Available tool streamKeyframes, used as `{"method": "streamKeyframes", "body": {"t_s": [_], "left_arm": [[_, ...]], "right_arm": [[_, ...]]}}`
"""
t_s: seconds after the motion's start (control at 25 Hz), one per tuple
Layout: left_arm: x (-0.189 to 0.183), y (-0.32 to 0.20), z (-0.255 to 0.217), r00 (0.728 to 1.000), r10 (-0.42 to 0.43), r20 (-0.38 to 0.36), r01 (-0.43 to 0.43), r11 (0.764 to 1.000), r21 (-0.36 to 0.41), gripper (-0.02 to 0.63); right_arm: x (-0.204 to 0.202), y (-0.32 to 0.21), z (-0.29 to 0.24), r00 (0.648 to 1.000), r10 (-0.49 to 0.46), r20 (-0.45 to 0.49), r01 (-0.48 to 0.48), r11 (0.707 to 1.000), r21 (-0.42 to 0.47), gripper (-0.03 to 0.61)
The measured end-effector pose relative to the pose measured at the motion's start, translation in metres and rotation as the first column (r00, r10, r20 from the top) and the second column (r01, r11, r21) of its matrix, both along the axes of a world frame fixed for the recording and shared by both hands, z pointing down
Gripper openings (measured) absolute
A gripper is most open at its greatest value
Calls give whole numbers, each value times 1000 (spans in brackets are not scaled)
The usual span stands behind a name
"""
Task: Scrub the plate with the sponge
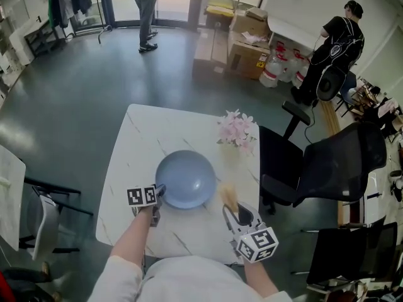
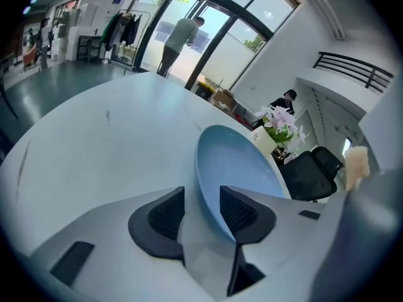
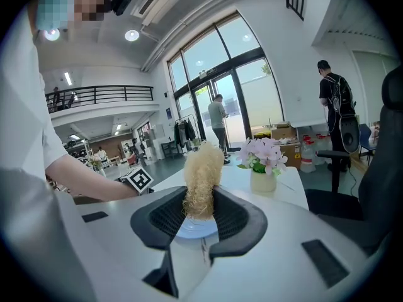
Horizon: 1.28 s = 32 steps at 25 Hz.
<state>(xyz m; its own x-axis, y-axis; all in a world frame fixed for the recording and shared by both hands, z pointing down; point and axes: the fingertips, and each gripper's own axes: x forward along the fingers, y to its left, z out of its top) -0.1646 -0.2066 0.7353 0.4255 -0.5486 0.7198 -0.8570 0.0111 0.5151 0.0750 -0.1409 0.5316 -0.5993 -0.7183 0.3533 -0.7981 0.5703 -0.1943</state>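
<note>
A round blue plate [image 1: 185,179] lies on the white marble table [image 1: 145,137]. My left gripper [image 1: 157,195] is at the plate's near left rim. In the left gripper view the plate [image 2: 236,159] has its rim running between the two dark pads, and the left gripper [image 2: 201,209] stands open around it with a gap on the left side. My right gripper [image 1: 232,207] hovers at the plate's right side, shut on a tan fibrous sponge [image 1: 228,195]. In the right gripper view the sponge [image 3: 203,178] sticks up between the jaws of the right gripper [image 3: 200,207], with the plate [image 3: 194,229] below.
A small pot of pink flowers [image 1: 237,129] stands at the table's far right corner. Black office chairs [image 1: 318,168] crowd the right side of the table. Cardboard boxes [image 1: 242,43] and two standing people are far off on the floor.
</note>
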Motion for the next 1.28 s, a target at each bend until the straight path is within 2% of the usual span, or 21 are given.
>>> {"method": "streamKeyframes", "body": {"t_s": [0.2, 0.24, 0.28, 0.56, 0.8, 0.96, 1.28], "left_arm": [[-2, -2, 4, 1000, -2, -11, 1, 999, -47, 135], [-1, -3, 4, 1000, -14, -25, 13, 999, -50, 89], [-1, -4, 4, 999, -30, -36, 28, 998, -52, 73], [-4, -7, 5, 980, -157, -118, 149, 986, -72, 46], [-3, -6, 5, 974, -182, -138, 174, 983, -64, 44], [2, -5, -3, 966, -192, -176, 189, 981, -34, 44], [11, -7, -36, 971, -140, -196, 159, 984, 86, 44]], "right_arm": [[1, 0, 2, 1000, 3, 0, -3, 1000, -4, 124], [1, 0, 2, 1000, 3, 1, -3, 1000, -3, 124], [2, 0, 2, 1000, 4, 1, -4, 1000, -2, 124], [8, 0, 0, 1000, 12, -5, -12, 1000, -1, 124], [10, 0, -1, 1000, 15, -7, -15, 1000, 3, 124], [12, -2, -3, 1000, 15, -7, -15, 1000, 7, 124], [4, -3, -6, 1000, -6, -2, 6, 1000, 22, 124]]}}
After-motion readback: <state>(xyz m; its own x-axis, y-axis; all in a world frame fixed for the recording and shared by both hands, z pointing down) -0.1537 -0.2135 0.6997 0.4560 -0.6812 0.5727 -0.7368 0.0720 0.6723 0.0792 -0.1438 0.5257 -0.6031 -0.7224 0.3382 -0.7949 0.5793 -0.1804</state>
